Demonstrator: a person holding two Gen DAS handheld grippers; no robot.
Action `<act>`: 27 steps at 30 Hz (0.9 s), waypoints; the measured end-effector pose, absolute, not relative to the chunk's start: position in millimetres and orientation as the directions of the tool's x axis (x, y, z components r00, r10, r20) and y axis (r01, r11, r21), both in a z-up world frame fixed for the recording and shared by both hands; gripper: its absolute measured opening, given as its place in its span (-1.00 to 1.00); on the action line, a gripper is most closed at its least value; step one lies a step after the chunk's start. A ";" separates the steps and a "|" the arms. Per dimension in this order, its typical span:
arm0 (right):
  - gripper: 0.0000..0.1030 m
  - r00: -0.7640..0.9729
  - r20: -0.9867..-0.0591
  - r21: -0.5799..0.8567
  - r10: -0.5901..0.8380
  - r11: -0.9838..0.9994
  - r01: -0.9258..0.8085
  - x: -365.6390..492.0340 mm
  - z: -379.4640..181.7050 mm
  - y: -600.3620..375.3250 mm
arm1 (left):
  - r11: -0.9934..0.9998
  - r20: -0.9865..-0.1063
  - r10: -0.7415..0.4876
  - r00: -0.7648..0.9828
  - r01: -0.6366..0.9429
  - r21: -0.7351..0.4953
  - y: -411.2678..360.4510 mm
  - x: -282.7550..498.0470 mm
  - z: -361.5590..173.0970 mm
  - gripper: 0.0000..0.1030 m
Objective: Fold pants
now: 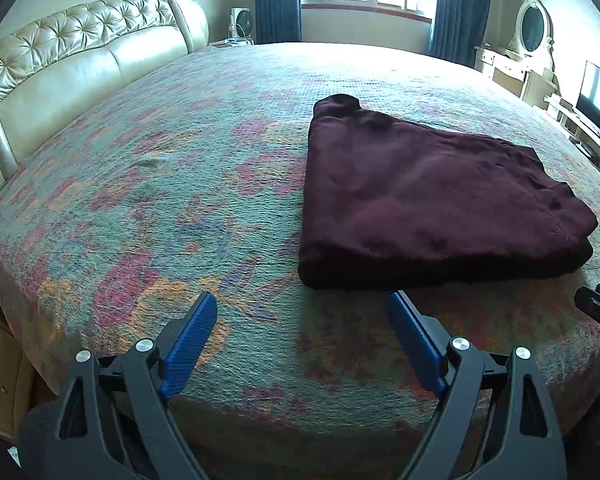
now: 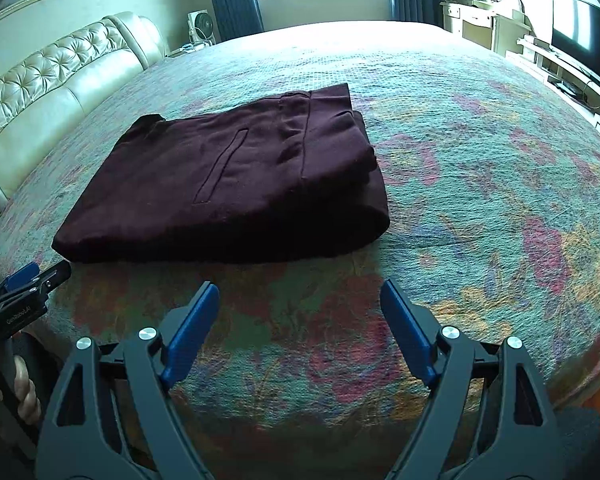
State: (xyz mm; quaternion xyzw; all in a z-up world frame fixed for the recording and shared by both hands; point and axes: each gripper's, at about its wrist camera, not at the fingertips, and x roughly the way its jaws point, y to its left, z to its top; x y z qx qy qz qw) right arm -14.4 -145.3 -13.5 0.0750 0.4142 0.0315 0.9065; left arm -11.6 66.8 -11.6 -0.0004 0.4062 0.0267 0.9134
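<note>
Folded pants [image 2: 236, 176] lie on the bedspread [image 2: 480, 160] ahead of my left gripper [image 1: 302, 312] and right gripper [image 2: 300, 300], both spread wide and seemingly clear of the cloth.

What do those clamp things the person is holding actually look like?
Each has black, angular, triangle-cutout arms with silver round pivot bolts and ribbed blue pads lining the jaws. That goes for the left gripper and the right gripper. The left gripper's side carries small white "GenRobot.AI" lettering.

Wide bed [image 1: 148, 208] being covered by floral multicoloured quilted bedspread [image 2: 480, 184]; folded dark maroon fabric pants [image 1: 432, 200] being carried flat on it.
</note>
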 end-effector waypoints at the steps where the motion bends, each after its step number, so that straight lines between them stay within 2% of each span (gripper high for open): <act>1: 0.61 0.654 -0.747 0.162 0.120 0.987 0.004 -14.1 -13.8 -145.0 | 0.999 -0.743 0.044 0.668 -0.050 0.014 67.2 -11.8 -11.3 0.68; 27: 0.62 0.637 -0.760 0.170 0.132 0.986 -0.002 -13.1 -19.4 -141.7 | 0.997 -0.746 0.075 0.662 -0.026 0.077 54.8 -8.9 -6.3 0.73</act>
